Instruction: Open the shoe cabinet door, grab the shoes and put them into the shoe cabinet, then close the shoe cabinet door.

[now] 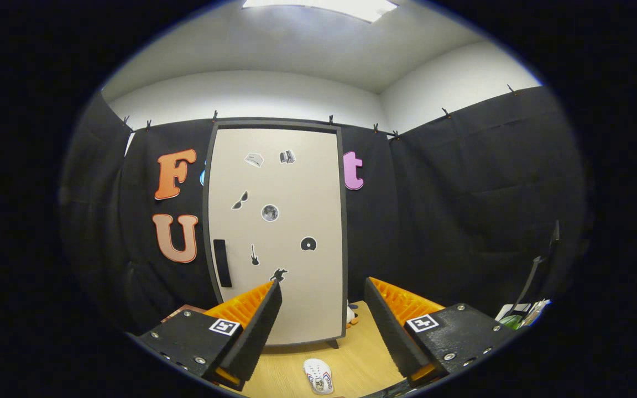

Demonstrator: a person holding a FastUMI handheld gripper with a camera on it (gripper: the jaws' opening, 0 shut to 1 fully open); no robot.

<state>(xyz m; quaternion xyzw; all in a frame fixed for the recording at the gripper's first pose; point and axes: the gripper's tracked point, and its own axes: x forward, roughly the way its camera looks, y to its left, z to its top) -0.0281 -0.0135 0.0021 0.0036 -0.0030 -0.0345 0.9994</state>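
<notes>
The shoe cabinet (277, 232) stands upright against the black cloth wall, its beige door shut and dotted with small stickers. A dark vertical handle (222, 263) sits near the door's left edge. My gripper (321, 290) is open, fingers spread wide with nothing between them, held well back from the cabinet and aimed at its lower part. A white shoe (318, 376) lies on the wooden floor between and below my fingers, in front of the cabinet. A second small shoe-like object (351, 316) peeks out by the cabinet's lower right corner, half hidden.
Wooden floor (351, 354) runs from the cabinet's feet toward me. Black cloth walls close in on the left, back and right. A dark stand with papers and a green item (520, 315) sits at the right.
</notes>
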